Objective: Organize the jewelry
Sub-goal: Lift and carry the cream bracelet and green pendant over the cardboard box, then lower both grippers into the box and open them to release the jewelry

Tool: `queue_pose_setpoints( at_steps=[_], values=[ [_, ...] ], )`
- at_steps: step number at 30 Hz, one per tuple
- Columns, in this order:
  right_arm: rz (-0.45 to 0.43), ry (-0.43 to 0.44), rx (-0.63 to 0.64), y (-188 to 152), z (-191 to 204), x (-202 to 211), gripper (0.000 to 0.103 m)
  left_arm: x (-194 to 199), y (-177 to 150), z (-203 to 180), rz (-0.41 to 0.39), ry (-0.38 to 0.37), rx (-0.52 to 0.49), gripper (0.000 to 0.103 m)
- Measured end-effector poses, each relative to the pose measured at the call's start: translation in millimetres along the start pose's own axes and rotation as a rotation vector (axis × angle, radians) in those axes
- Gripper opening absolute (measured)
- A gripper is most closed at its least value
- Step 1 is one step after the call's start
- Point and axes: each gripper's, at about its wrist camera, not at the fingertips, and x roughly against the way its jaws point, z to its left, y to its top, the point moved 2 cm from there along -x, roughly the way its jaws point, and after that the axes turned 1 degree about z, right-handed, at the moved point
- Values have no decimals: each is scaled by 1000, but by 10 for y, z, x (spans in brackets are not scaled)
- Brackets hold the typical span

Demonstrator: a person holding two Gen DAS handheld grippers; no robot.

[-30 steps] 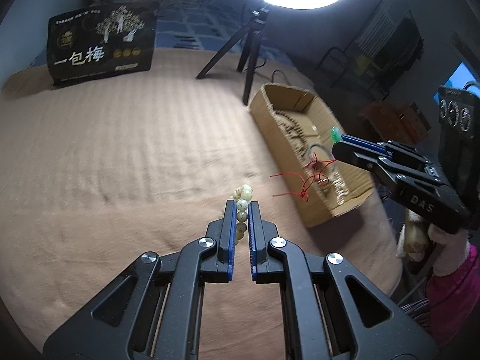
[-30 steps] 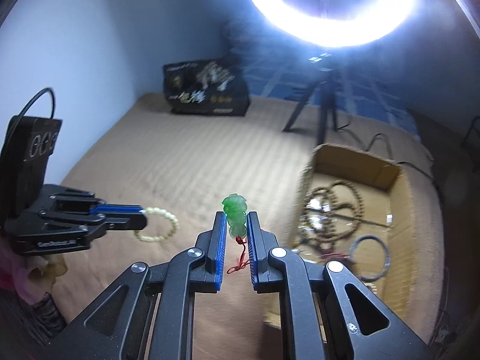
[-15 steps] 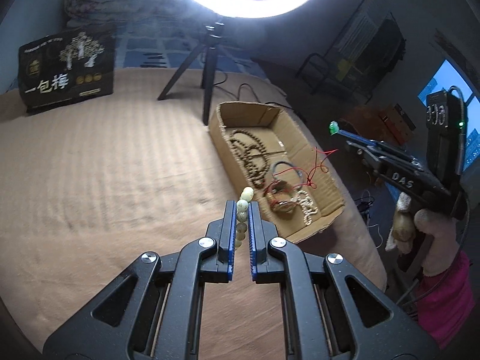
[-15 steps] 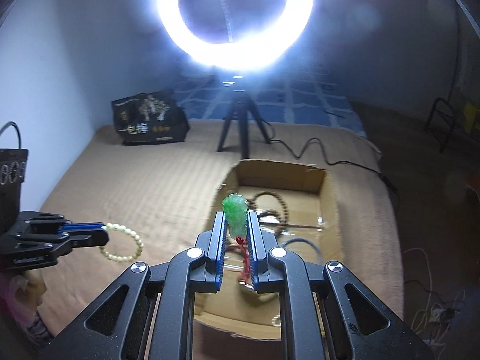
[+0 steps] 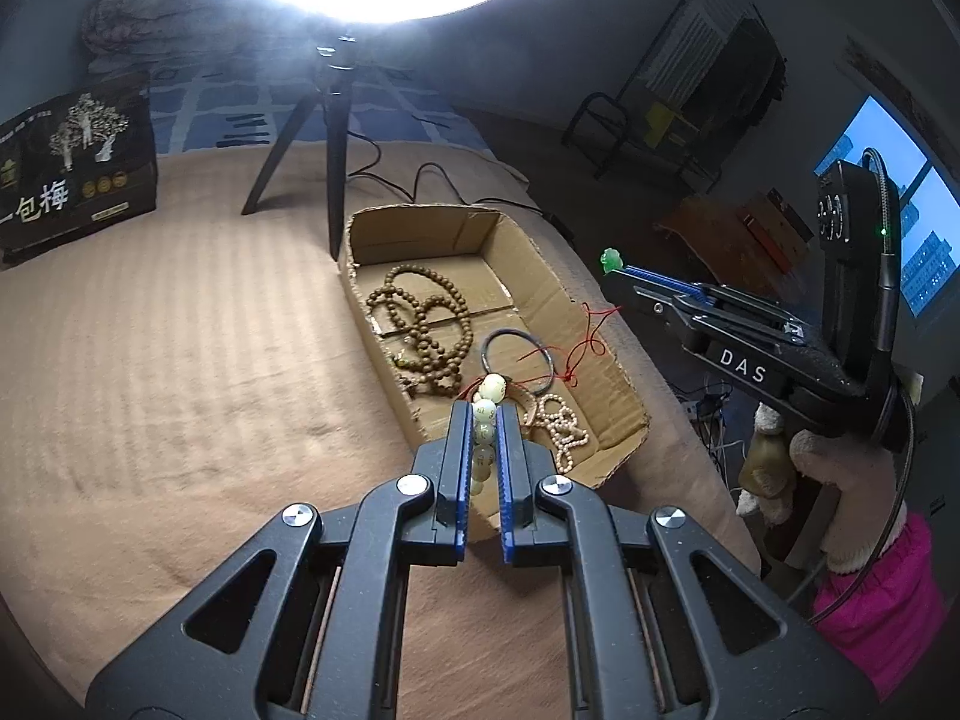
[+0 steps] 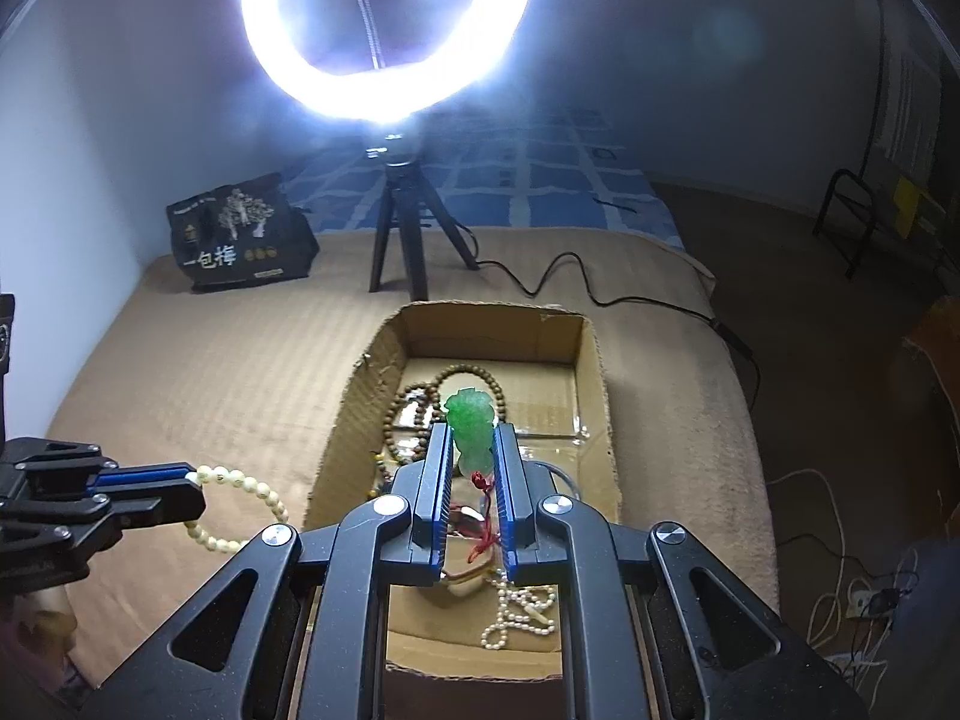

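Observation:
My left gripper point(image 5: 483, 414) is shut on a cream bead bracelet point(image 5: 486, 420), held above the near left corner of an open cardboard box point(image 5: 540, 264). In the right wrist view the bracelet point(image 6: 240, 504) hangs from the left gripper point(image 6: 192, 489) left of the box point(image 6: 594, 396). My right gripper point(image 6: 471, 438) is shut on a green jade pendant point(image 6: 471, 426) with a red cord point(image 6: 486, 516) hanging down, above the box. The pendant point(image 5: 611, 258) also shows in the left wrist view, over the box's right wall. The box holds brown bead strands point(image 5: 420, 324), a dark bangle point(image 5: 519, 360) and a pale bead string point(image 5: 558, 426).
A ring light on a black tripod point(image 5: 336, 138) stands behind the box on the tan blanket point(image 5: 180, 360). A black printed bag point(image 5: 72, 174) stands at the far left. A black cable point(image 6: 600, 294) runs off to the right. The bed's edge drops away right of the box.
Both grippers have moved toward the box, each holding its piece. The left gripper now hangs over the box's near corner; the right gripper sits over the box's middle.

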Motion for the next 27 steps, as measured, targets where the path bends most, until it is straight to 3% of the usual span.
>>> queue_pose_setpoints(
  at_steps=[17, 27],
  values=[
    [64, -28, -59, -127, -231, -232, 12, -433, -70, -189, 55, 48, -41, 5],
    [87, -19, -68, -151, -229, -307, 12, -500, -102, -207, 70, 55, -53, 5]
  ],
)
